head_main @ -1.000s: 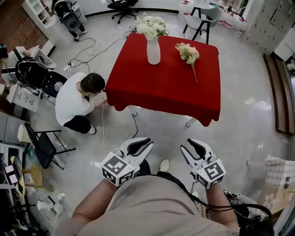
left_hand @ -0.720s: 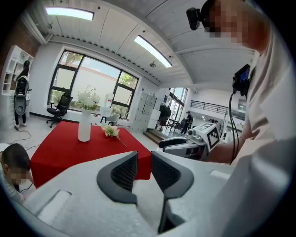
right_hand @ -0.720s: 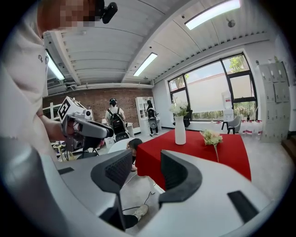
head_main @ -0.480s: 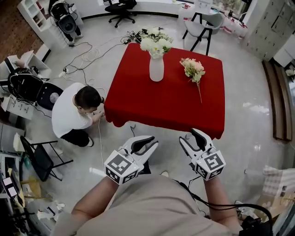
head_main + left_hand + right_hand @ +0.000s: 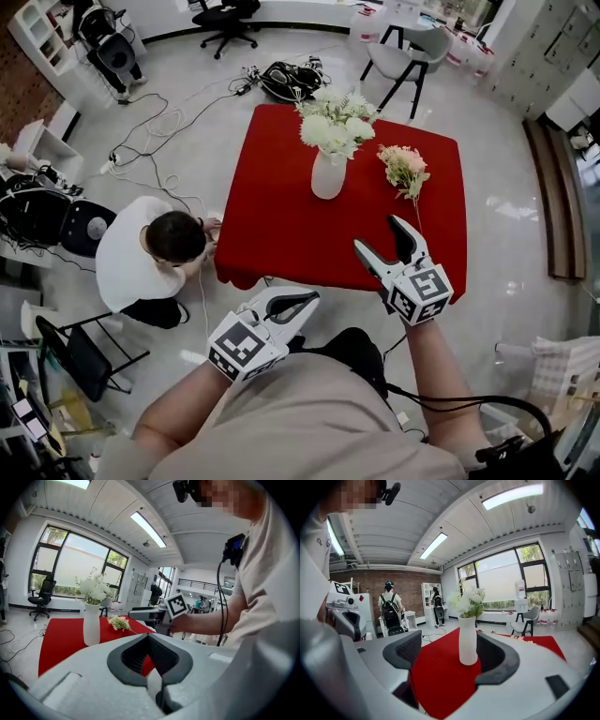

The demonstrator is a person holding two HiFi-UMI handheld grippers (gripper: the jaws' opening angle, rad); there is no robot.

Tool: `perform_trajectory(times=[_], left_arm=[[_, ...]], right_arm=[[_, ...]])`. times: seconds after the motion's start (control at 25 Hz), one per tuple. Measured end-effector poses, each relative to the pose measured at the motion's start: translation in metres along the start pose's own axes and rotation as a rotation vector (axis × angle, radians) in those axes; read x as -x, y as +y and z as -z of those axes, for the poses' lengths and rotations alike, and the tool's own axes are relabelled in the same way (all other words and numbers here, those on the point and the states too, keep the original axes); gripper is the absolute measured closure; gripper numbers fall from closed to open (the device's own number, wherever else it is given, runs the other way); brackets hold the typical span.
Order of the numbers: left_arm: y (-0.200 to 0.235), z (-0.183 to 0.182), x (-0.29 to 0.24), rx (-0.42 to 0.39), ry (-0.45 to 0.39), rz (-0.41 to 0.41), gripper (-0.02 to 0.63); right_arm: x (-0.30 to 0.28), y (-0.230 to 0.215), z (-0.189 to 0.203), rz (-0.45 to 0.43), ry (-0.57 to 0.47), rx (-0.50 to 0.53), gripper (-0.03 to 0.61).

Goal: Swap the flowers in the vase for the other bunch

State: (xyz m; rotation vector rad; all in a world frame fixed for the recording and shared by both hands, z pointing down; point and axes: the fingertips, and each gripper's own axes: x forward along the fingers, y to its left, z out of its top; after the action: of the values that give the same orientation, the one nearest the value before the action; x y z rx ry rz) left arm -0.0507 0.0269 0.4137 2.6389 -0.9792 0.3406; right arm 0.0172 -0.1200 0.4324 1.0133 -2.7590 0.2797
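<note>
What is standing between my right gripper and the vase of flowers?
Nothing visible. The right gripper, whose jaws have just been opening with nothing between them, faces the vase across bare red tablecloth. The loose bunch lies to the vase's right in the head view, off that line.

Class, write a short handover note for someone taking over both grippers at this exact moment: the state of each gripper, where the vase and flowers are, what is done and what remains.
Left gripper: shut, empty, short of the table.
Right gripper: open, its jaws have just been opening, nothing between them. It is near the table's front edge and aimed at the vase.
Vase: upright on the red table, with the white flowers in it.
Pink bunch: lying on the cloth to the vase's right, apart from it.
Done: nothing of the swap yet.
Left: lift out the white flowers, then put the pink bunch in the vase.
</note>
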Motion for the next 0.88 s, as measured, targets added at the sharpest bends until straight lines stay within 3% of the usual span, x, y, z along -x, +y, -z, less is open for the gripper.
perform_trajectory(times=[0.16,0.44,0.88], left_arm=[[0.021,-0.011,-0.005,0.039,-0.009,-0.023,0.607],[0.049,-0.034,-0.016,0.079,-0.047,-0.148,0.607],[0.067,-0.054,-0.048,0.125,-0.052,-0.292,0.607]], right_arm=[[-0.044,-0.026,-0.027,-0.029,-0.039,-0.003,0.156],[-0.101,-0.073,-0.062,-0.139,-0.095,0.007,0.087],[-0.146,-0.107,-0.101,-0.410,-0.145,0.007,0.074]])
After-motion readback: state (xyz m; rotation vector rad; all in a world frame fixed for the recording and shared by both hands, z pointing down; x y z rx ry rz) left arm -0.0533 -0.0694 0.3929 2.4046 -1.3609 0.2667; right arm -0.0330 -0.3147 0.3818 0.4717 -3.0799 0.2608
